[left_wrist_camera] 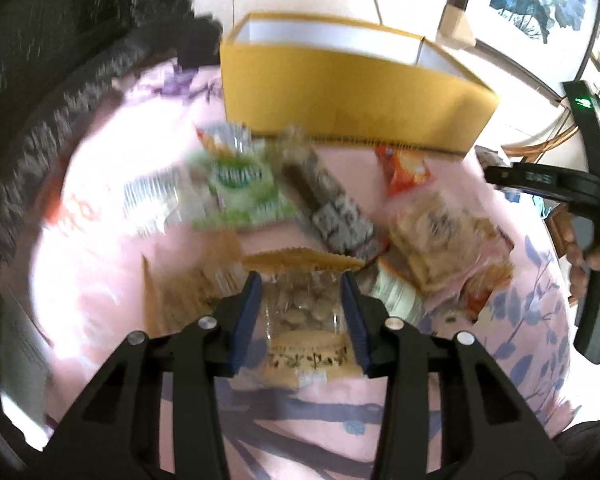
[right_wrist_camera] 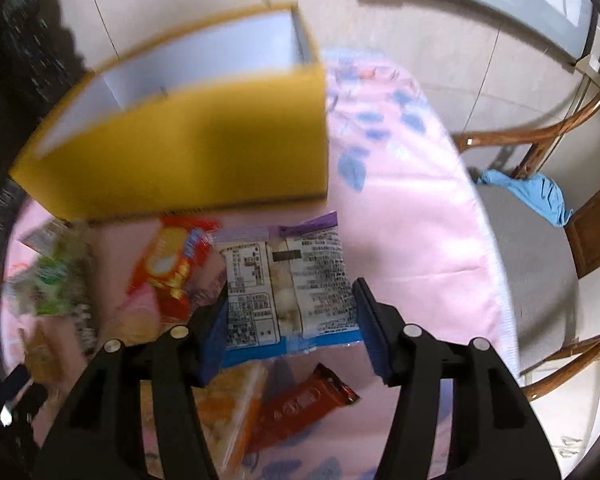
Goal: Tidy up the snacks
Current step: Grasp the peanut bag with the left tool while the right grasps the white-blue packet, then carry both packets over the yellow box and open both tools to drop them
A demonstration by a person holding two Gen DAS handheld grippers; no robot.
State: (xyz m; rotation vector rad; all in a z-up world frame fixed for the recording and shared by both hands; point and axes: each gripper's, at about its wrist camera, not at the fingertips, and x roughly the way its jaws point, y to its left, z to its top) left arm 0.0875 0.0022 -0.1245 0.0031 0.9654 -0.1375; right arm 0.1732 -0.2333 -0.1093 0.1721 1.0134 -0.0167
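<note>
Snacks: loose on the pink-clothed bench, none visibly in the one yellow box at the far edge; sorting judged barely begun. Left tongs grip a clear nut packet. Right tongs gape around a white printed packet, contact unclear. Roughly eight packets, blurred.

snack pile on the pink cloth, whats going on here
A person is sorting snacks toward the yellow box. The left hand-held gripper is closed on a clear packet of round biscuits. The right hand-held gripper straddles a white packet lying label-side up, jaws not clearly clamped. Other packets, such as the red one, lie loose on the cloth.
</note>
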